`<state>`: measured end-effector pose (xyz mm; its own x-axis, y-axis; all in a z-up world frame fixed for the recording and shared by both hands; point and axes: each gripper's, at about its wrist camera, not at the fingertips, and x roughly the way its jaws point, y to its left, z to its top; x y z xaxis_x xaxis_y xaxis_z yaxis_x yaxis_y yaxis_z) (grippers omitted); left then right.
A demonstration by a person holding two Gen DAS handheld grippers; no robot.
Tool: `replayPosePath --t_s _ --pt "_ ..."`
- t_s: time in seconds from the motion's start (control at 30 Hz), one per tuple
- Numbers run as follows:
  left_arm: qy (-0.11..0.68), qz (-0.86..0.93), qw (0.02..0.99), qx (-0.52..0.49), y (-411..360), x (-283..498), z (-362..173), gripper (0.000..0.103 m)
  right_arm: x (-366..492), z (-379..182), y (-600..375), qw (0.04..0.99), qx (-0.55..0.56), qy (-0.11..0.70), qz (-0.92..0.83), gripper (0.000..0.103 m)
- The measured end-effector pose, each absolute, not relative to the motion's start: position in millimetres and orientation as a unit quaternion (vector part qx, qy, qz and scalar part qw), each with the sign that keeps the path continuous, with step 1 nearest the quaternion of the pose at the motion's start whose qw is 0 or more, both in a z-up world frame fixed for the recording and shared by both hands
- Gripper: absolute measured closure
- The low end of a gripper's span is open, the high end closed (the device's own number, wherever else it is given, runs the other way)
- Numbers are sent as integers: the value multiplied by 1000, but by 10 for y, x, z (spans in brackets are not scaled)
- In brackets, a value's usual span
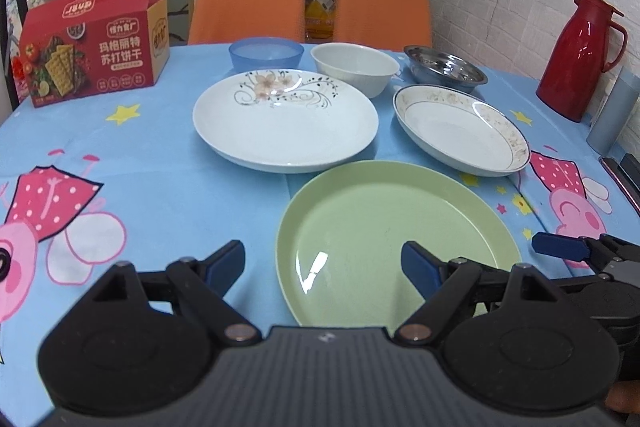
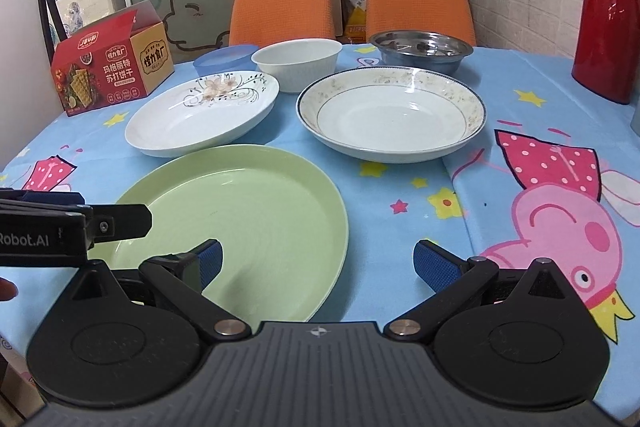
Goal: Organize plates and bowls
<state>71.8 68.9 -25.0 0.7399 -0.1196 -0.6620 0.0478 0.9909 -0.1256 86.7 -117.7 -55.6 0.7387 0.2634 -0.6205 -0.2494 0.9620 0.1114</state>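
Table (image 1: pixel 160 163): blue cartoon cloth.
Jaws: left gripper (image 1: pixel 323 263) and right gripper (image 2: pixel 317 263) both spread, empty.
Advice: we pinch green plate (image 2: pixel 248 211) rim at 6 o'clock, level.

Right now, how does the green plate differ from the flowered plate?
The green plate is plain, unpatterned; the flowered plate is white with a flower print near its far rim. The green plate lies nearest both grippers; the flowered plate sits behind it, by the blue bowl. Both lie upright, empty, unstacked on the tablecloth.
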Motion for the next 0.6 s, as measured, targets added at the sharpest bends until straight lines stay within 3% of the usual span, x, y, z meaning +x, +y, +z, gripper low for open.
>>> replayPosePath --t_s 0.2,0.3,0.6 --pt "366 -65 926 -65 721 805 -318 14 898 -608 -1210 929 13 333 162 0" --pt "371 -67 925 -56 715 836 -347 14 850 -664 -1128 932 -52 319 161 0" --pt "387 -75 917 -59 689 920 -425 14 877 -591 -1147 937 -32 312 156 0"
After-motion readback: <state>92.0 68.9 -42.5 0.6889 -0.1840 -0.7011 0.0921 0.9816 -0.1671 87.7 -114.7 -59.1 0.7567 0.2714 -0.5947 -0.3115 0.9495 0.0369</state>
